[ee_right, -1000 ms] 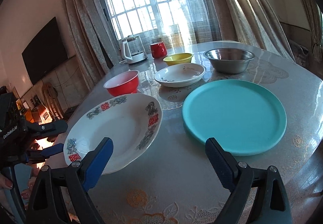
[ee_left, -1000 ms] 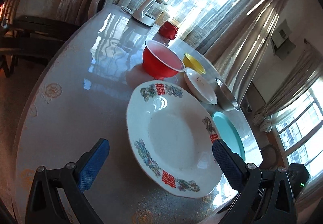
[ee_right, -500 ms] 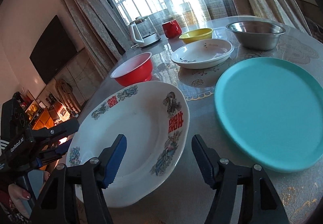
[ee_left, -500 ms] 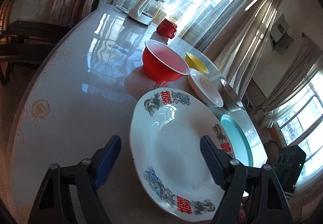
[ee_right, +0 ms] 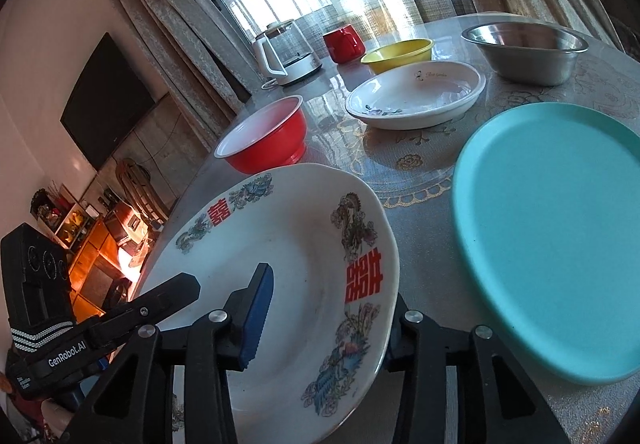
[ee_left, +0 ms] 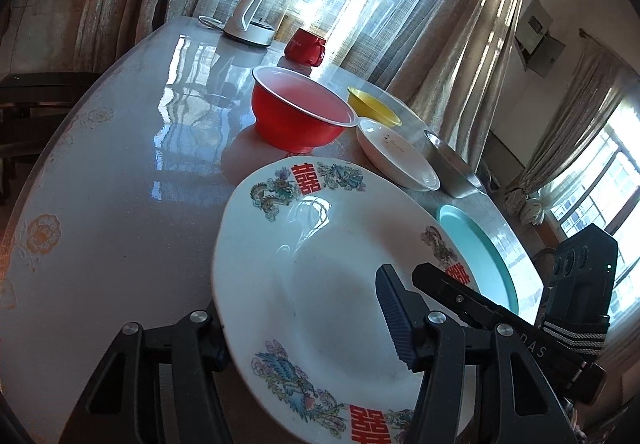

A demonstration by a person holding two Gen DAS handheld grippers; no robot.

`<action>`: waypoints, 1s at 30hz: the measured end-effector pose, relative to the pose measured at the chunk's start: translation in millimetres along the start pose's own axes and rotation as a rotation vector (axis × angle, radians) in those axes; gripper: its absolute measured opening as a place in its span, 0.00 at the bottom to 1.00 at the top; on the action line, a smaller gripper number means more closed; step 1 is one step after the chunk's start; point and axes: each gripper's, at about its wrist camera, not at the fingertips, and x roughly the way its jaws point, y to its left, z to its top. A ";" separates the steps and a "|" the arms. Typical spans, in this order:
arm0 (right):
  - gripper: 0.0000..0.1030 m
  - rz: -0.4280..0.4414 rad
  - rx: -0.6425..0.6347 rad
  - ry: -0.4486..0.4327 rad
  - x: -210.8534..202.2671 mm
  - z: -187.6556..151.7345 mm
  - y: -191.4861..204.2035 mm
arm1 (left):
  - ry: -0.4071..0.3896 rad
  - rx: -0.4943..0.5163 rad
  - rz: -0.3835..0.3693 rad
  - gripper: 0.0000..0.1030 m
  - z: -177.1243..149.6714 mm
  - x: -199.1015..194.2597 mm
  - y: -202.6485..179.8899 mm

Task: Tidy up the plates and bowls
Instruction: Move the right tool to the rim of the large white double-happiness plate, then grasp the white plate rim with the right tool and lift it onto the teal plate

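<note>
A large white plate [ee_left: 320,244] with red characters and dragon prints lies at the near edge of the round table [ee_left: 120,172]. My left gripper [ee_left: 300,308] straddles its near rim. One blue pad [ee_left: 394,320] hovers over the plate's inside and the other finger is hidden under the rim. From the opposite side my right gripper [ee_right: 328,296] straddles the same white plate [ee_right: 288,236], with a blue pad [ee_right: 256,316] above the inside and the other finger behind the rim. Both pairs of jaws are closing on the rim. No pad visibly presses on it.
A teal plate [ee_right: 552,228] lies right of the white plate. Behind stand a red bowl [ee_right: 264,140], a shallow white dish [ee_right: 416,96], a yellow bowl [ee_right: 400,54], a steel bowl [ee_right: 524,52], a red mug [ee_right: 344,42] and a kettle [ee_right: 288,52]. Curtains and windows lie beyond.
Both grippers have moved in toward the white plate from opposite sides and lowered. Their jaws have narrowed from wide open and now straddle its rim.
</note>
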 end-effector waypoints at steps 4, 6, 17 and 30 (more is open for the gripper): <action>0.43 -0.028 -0.036 -0.001 1.4 -0.2 5.6 | 0.001 0.008 0.008 0.56 0.2 1.5 0.2; 0.39 -0.019 -0.026 0.000 0.8 -0.3 3.2 | 0.005 0.010 -0.004 0.55 0.5 1.7 1.3; 0.30 -0.027 -0.057 -0.035 -10.8 -6.4 1.9 | 0.033 0.110 -0.013 0.49 -5.1 4.2 -14.6; 0.28 -0.087 -0.042 -0.086 -49.0 -19.6 -15.4 | 0.025 0.326 0.010 0.46 -25.8 6.0 -60.9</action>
